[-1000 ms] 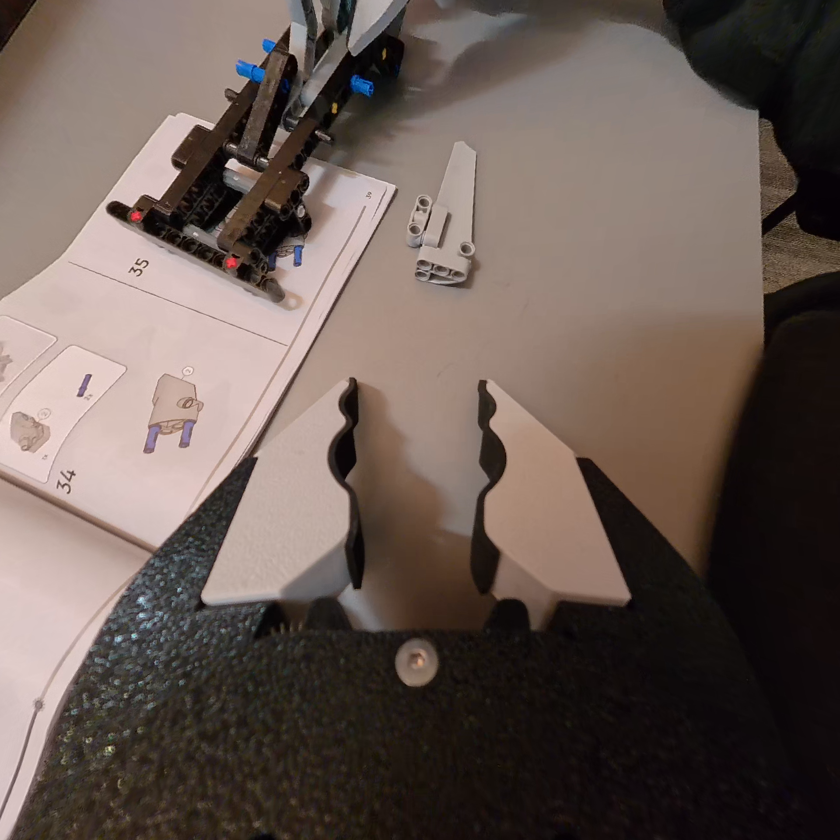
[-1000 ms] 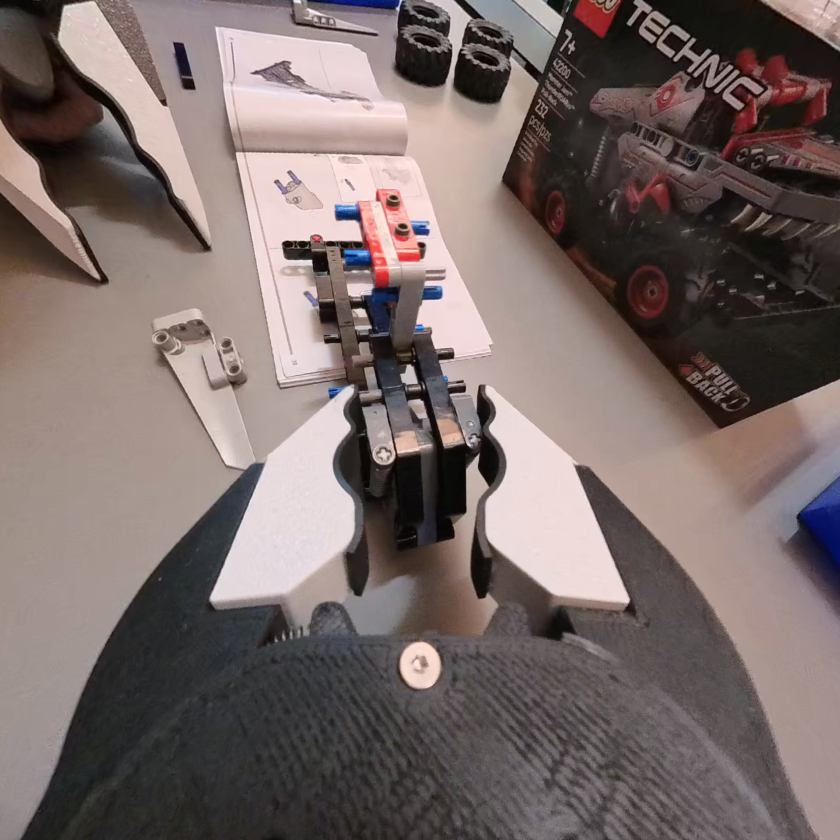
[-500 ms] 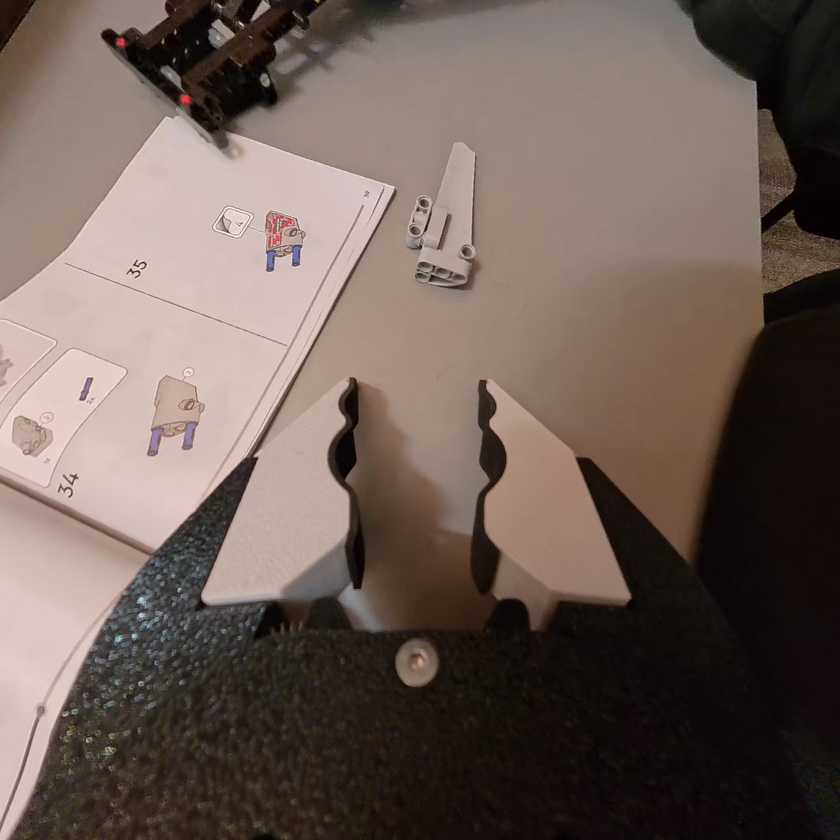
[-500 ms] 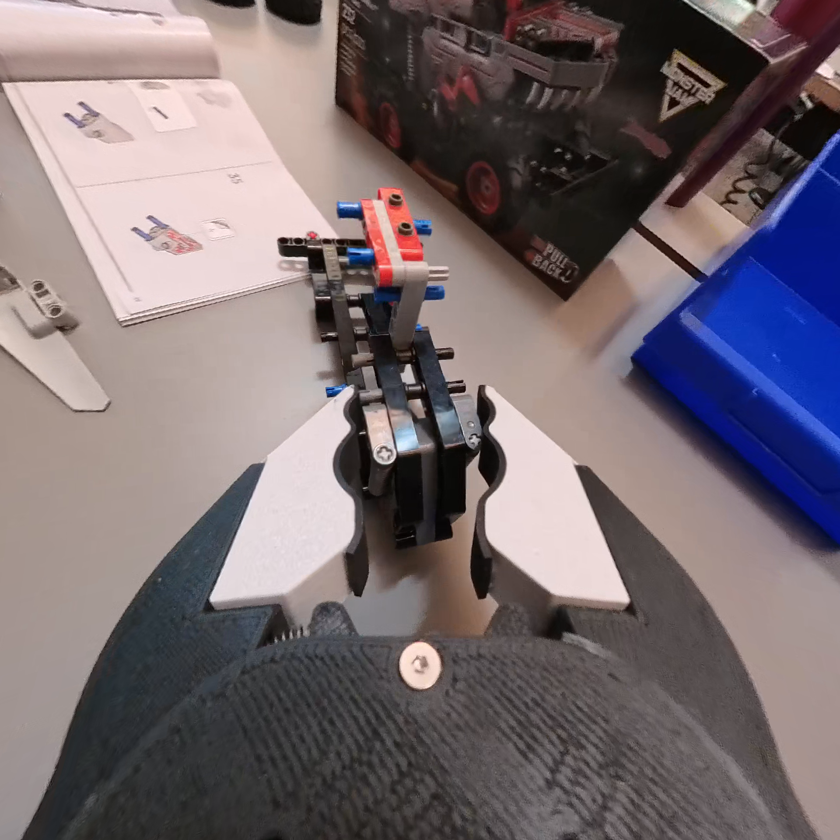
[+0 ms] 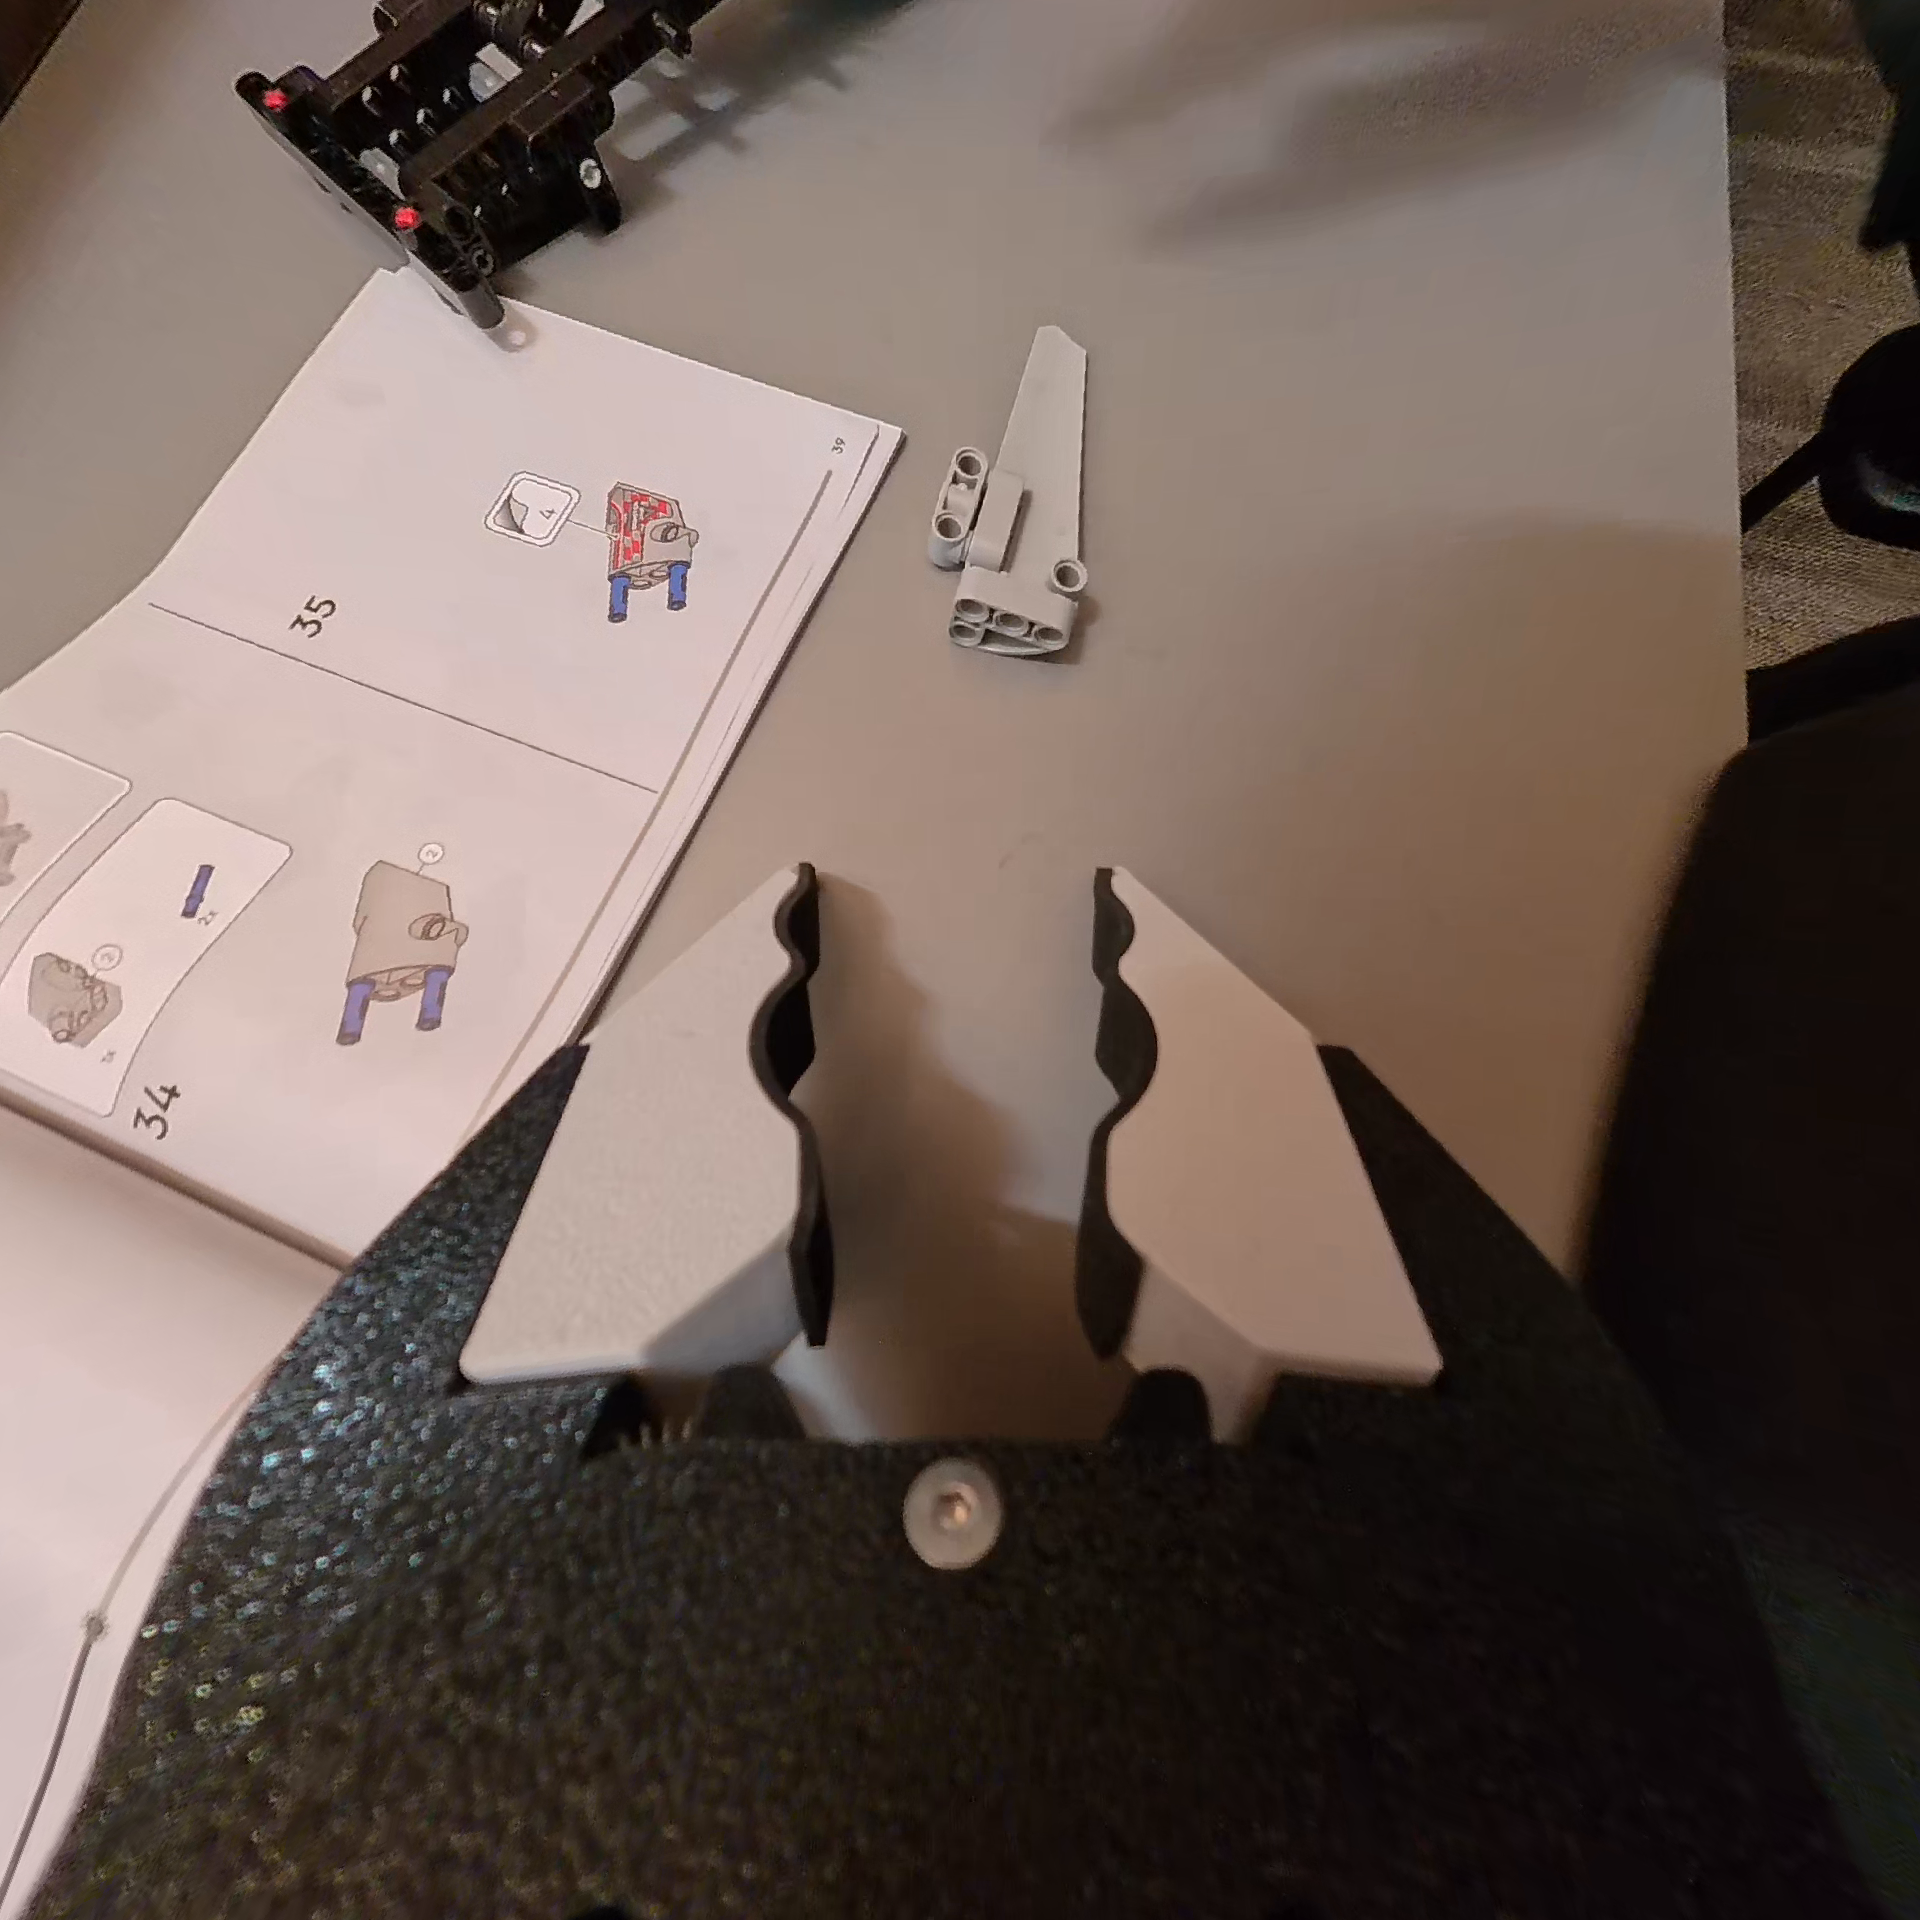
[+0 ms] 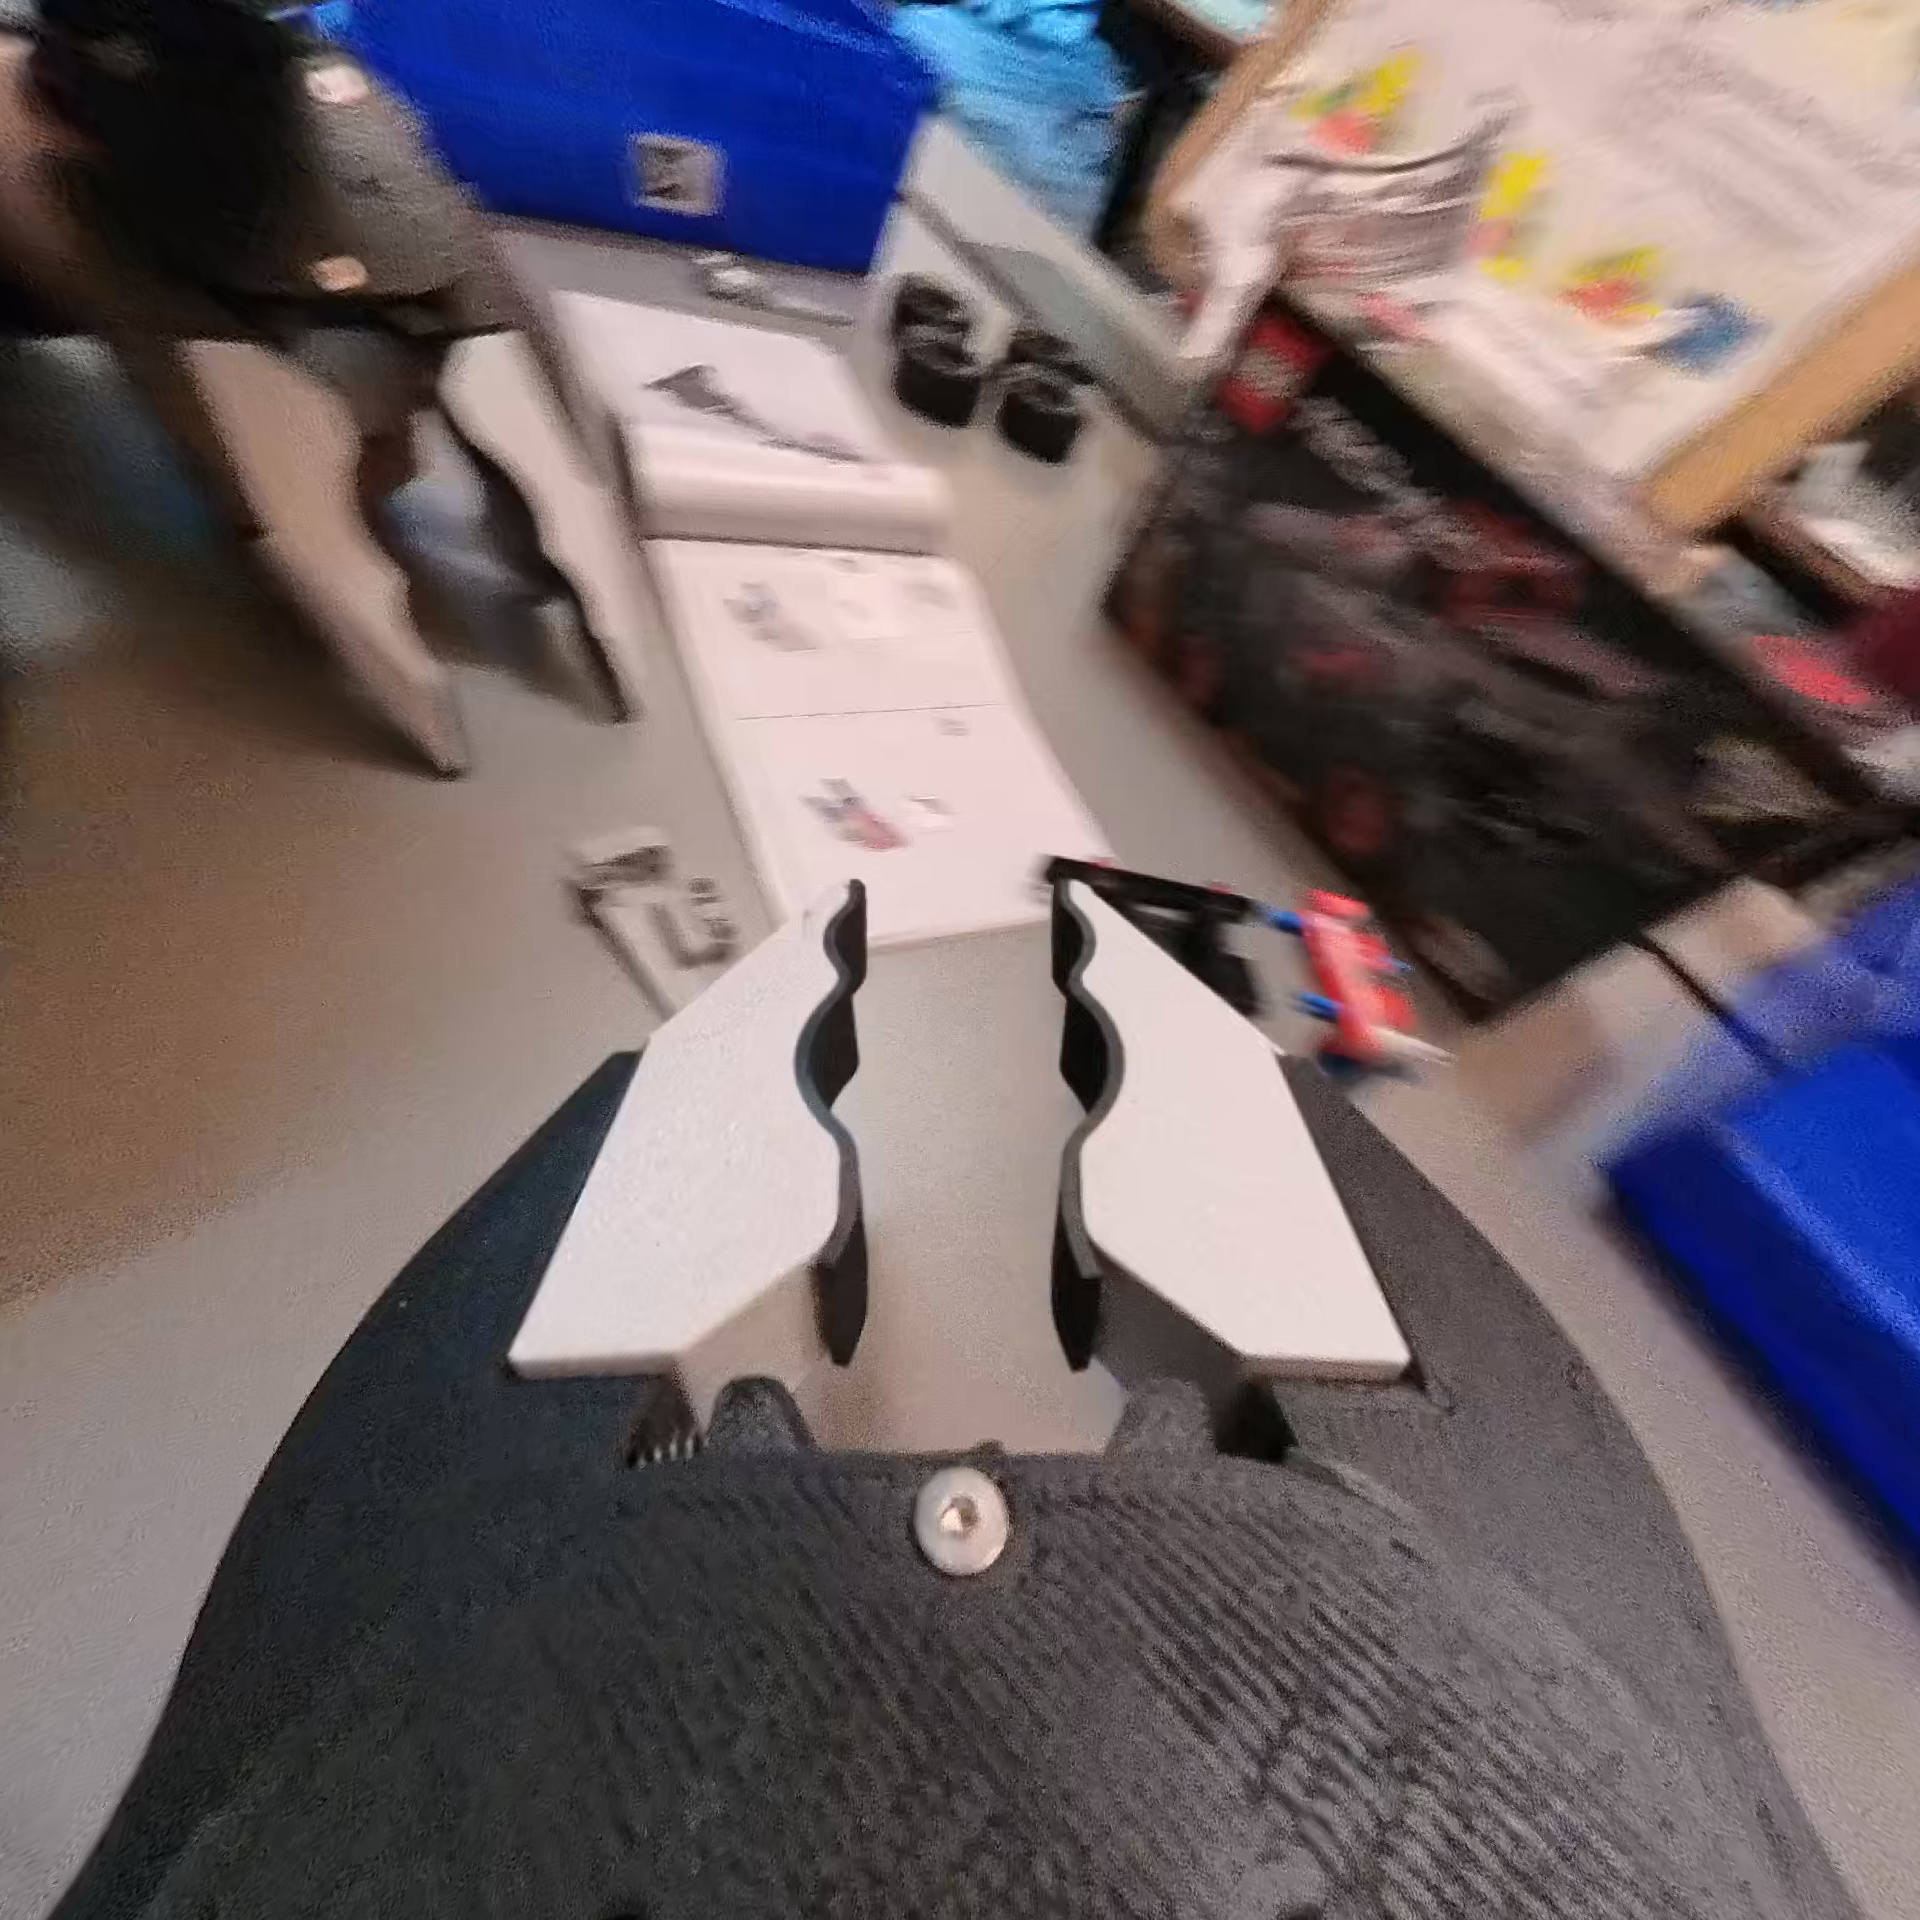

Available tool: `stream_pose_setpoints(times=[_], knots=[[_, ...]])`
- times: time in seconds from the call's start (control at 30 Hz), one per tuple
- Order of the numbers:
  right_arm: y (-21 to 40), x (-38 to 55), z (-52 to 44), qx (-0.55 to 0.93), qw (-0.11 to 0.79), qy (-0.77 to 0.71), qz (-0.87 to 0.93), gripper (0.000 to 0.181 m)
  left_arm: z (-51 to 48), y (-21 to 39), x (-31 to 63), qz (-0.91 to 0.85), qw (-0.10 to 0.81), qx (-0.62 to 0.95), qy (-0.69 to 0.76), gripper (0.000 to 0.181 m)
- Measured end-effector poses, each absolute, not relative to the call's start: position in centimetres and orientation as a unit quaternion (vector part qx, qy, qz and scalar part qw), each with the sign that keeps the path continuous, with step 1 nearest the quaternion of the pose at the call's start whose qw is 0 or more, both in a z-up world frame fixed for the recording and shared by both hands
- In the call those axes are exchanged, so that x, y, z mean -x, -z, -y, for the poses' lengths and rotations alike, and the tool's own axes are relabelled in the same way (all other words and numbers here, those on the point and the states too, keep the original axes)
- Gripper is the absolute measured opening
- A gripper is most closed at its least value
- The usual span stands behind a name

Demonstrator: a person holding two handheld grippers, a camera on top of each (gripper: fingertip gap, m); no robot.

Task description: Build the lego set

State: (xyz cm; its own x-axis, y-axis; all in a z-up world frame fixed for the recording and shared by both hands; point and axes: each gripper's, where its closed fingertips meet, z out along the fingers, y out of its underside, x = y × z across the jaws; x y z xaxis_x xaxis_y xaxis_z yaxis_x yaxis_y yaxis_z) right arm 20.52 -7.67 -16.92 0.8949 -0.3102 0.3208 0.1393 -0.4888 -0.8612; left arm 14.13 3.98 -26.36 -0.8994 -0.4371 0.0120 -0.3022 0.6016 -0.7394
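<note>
**Both grippers stand empty over the half-built model**

The left gripper [image 5: 954, 883] hovers above the grey table [image 5: 1351, 727] with its jaws spread wide and nothing between them. Just ahead of its fingertips lies a loose grey wing-shaped panel [image 5: 1023, 509], flat on the table and close to the corner of the open instruction booklet [image 5: 436, 644], which covers the table's left side. Beyond the booklet's far edge, near the table's far-left corner, rests the black chassis assembly [image 5: 457, 156], one end touching the page.

The right gripper [image 6: 956, 899], seen in a heavily blurred frame, also holds nothing; its jaws stand moderately apart. The chassis assembly, with its red and blue parts, lies on the table just right of the right finger, partly hidden behind it. The grey panel sits left of the fingers, the booklet straight ahead. Farther off are the black tyres [image 6: 977, 384], the dark set box [image 6: 1455, 675] along the right edge, and blue bins [image 6: 665, 114]. The left gripper appears at upper left.
</note>
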Motion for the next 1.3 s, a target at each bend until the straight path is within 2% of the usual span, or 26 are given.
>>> stream_pose_setpoints(times=[0.1, 0.27, 0.3, 0.57, 1.3], knots=[[21.3, -17.5, 4.4, 0.88, 0.451, 0.148, 0.009, 0.039, -4.0, 26.4, -14.2, -0.891, 0.085, 0.207, 0.395, 0.05], [22.2, -19.8, 2.1, 0.878, 0.448, 0.17, -0.018, 0.003, -4.0, 26.4, -14.2, -0.891, 0.085, 0.207, 0.395, 0.05], [22.0, -20.9, 2.0, 0.873, 0.448, 0.187, -0.042, 0.0, -4.0, 26.4, -14.2, -0.891, 0.085, 0.207, 0.395, 0.05], [25.9, -22.9, 1.9, 0.911, 0.354, 0.207, -0.032, 0.0, -4.0, 26.4, -14.2, -0.891, 0.085, 0.207, 0.395, 0.05], [25.5, -23.9, 3.3, 0.883, 0.378, 0.278, -0.03, 0.0, -4.1, 26.4, -14.3, -0.891, 0.088, 0.206, 0.395, 0.05]])
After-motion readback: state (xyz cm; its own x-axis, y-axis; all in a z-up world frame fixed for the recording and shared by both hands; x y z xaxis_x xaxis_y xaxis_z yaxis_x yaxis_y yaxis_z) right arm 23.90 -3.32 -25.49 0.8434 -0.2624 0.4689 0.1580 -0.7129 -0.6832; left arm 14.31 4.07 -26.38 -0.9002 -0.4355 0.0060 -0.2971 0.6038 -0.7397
